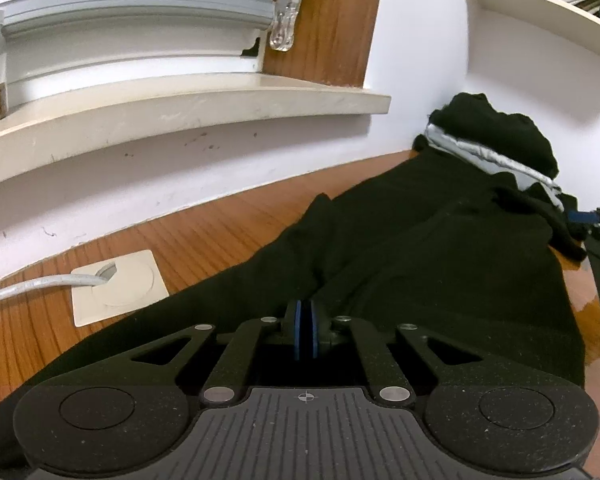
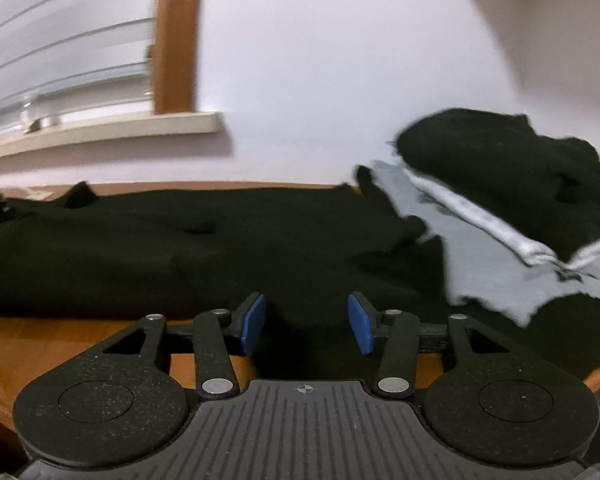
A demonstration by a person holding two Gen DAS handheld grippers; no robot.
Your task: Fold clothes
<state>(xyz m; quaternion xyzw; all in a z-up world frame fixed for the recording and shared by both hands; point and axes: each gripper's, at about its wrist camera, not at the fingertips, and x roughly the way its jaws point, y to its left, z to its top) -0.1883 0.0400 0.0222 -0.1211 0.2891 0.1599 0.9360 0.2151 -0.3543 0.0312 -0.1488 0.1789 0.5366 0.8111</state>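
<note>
The wooden table (image 1: 220, 236) runs along the white wall, and most of it in front of me is covered by the black garment (image 1: 420, 248) I am folding, spread flat and stretching away toward the far corner. There, against the wall, sits a heap of other clothes (image 2: 508, 168): a black piece on top of a grey one (image 2: 472, 248) whose edge spills onto my garment. Above the table a pale sill (image 1: 180, 108) juts from the wall beneath a window blind, with a wooden frame post beside it. A cream cable plate (image 1: 118, 286) is set into the tabletop just beside the garment's edge, a white cord running into it. My left gripper (image 1: 305, 334) rests low on the black cloth with its blue pads pressed together; whether a fold of fabric is pinched between them I cannot tell. My right gripper (image 2: 306, 322) has its jaws apart, about halfway, the garment's near edge lying between the blue pads without being squeezed.
</note>
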